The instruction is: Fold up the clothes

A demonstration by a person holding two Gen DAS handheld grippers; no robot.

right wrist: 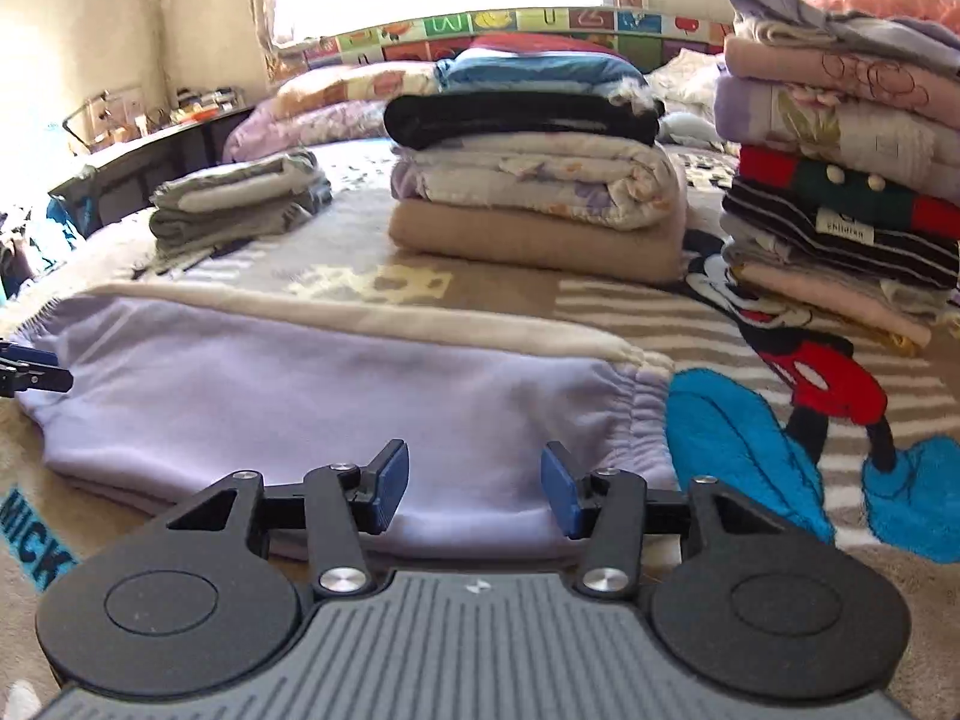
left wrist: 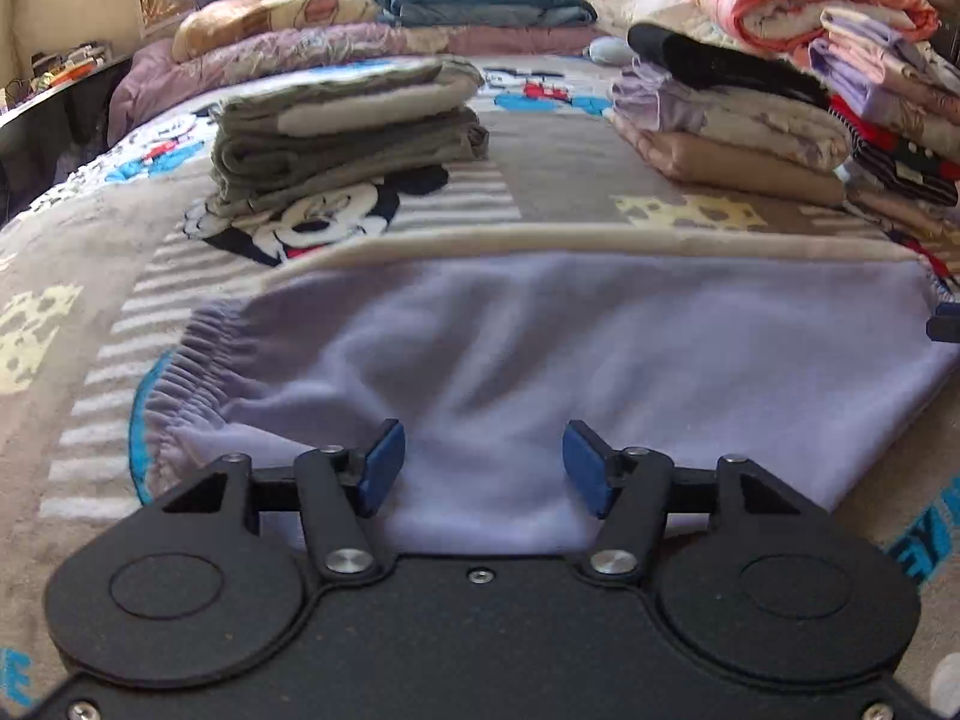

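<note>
left gripper (left wrist: 483,468): matte black body, two round raised discs either side, angled black linkage arms, silver pivot screws, blue rectangular pads (left wrist: 384,465) on both fingers | right gripper (right wrist: 475,489): same black linkage and discs, silver screws, blue pads (right wrist: 391,486), grey ribbed centre plate bearing a small white mark

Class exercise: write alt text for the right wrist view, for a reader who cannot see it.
An open right gripper hovers at the near edge of a lavender garment lying flat on a cartoon-print blanket. Behind it stand three stacks of folded clothes, with a bright window beyond.
</note>
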